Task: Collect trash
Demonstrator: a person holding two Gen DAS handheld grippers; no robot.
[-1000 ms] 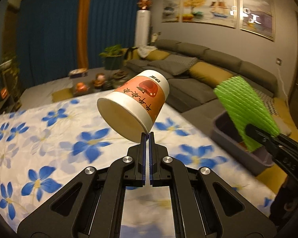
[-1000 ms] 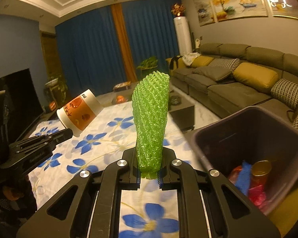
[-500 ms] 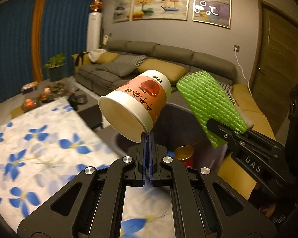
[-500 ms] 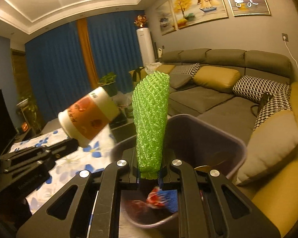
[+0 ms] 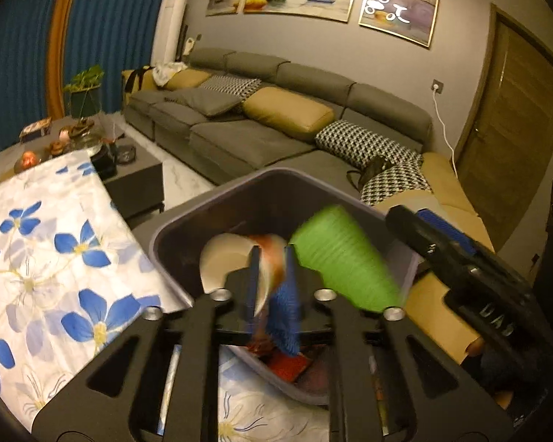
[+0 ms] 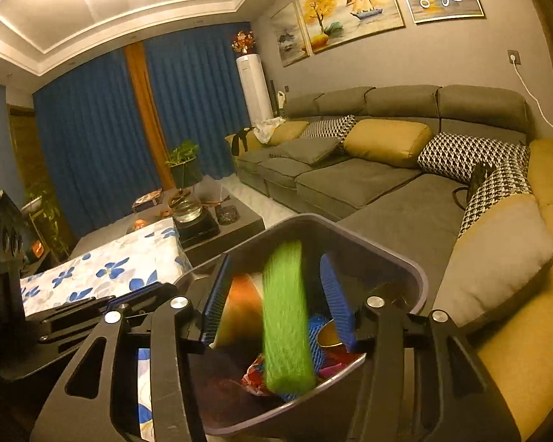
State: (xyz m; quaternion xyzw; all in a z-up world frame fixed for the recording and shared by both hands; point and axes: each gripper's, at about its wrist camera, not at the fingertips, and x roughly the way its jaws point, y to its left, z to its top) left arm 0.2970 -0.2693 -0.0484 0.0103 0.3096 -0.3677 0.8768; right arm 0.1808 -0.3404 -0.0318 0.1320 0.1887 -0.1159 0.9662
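Both grippers hang over a grey trash bin [image 5: 173, 232] [image 6: 405, 261]. My left gripper [image 5: 272, 276] is open; the orange-and-white paper cup [image 5: 236, 261] is blurred, dropping free between its jaws into the bin. My right gripper [image 6: 276, 294] is open; the green foam net sleeve [image 6: 285, 316] is blurred, falling free between its fingers into the bin. The sleeve [image 5: 344, 258] and the right gripper [image 5: 442, 243] also show in the left wrist view. The cup [image 6: 239, 309] shows in the right wrist view. The bin holds a gold can [image 6: 330, 333], blue netting and red wrappers.
A table with a white cloth with blue flowers [image 5: 48, 258] lies left of the bin. A grey sectional sofa [image 6: 368, 176] with yellow and houndstooth cushions runs behind and to the right. A dark coffee table [image 6: 217, 221] with small items stands beyond.
Both grippers have opened over the bin. The cup and the green sleeve have left the jaws and are dropping in. Both views have tilted down toward the bin.
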